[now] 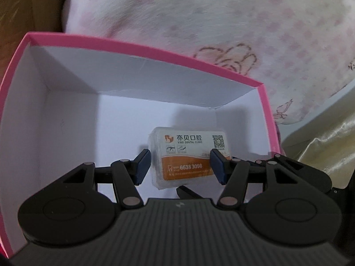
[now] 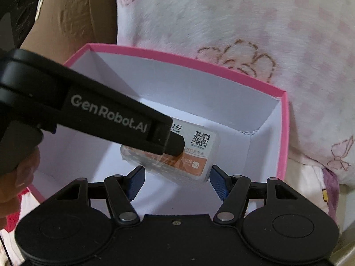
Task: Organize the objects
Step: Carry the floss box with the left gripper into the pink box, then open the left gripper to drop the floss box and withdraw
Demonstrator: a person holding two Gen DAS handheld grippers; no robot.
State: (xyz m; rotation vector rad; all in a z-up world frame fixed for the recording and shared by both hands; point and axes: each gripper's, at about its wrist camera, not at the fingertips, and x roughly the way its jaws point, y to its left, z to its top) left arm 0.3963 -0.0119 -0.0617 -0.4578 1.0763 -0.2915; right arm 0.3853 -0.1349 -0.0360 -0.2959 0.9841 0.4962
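Item: small clear plastic case with a white-and-orange dental clinic label and QR code (image 1: 188, 157), seen low and centre in the left wrist view, inside an open pink cardboard box with a white interior (image 1: 142, 48). Holder: left gripper (image 1: 179, 166), blue pads partly apart and set against the case's two short sides, so the case appears clamped between them; whether its underside touches the box floor cannot be told. In the right wrist view the same case (image 2: 199, 153) sits at centre, crossed by the black body of the left gripper (image 2: 93, 110) entering from the left edge. Right gripper (image 2: 176, 181): pads partly apart, empty, flanking the case's near edge without touching it. Surroundings: white bedding printed with pink dots and flowers (image 1: 221, 22) across the top of both views. Hazards, as judged: smooth plastic may slip through the pads; both grippers crowd one box and could knock together; release from a height could tip the case onto its edge; pressure on a wall could shift the light box on soft bedding.
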